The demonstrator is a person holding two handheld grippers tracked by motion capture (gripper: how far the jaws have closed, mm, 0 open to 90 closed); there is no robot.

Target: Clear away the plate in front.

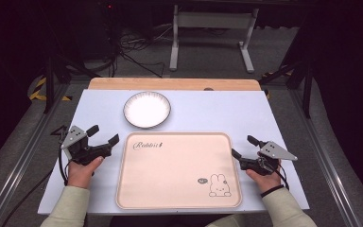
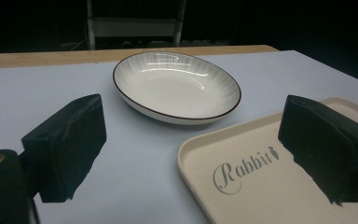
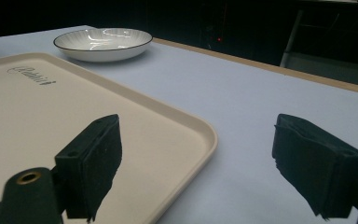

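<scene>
- The tray (image 1: 178, 170), a pale beige one with rounded corners, lies flat on the light blue tabletop (image 1: 208, 111), at the near middle of it; take it as the landmark.
- The tray bears the word "Rabbit" near its far left corner and a small rabbit drawing near its near right corner; nothing rests on it.
- The plate (image 1: 147, 109), white with a thin dark rim and fine grey lines on its inner wall, stands on the tabletop just beyond the tray's far left corner, apart from the tray.
- The left hand-held gripper (image 1: 103, 136) is just off the tray's left edge, near the far left corner, pointing toward the plate; its jaws stand wide apart with nothing between them.
- In the left gripper view one jaw hangs over bare tabletop and the other over the tray's corner, with the plate (image 2: 177, 86) ahead between them.
- The right hand-held gripper (image 1: 245, 147) is just off the tray's right edge, about midway along it; its jaws stand wide apart and hold nothing.
- In the right gripper view the tray's (image 3: 74, 116) corner lies between the jaws; whether a jaw touches the rim is hard to tell, though it looks clear.
- A bare wooden strip (image 1: 175, 83) runs along the tabletop's far edge, beyond the plate.
</scene>
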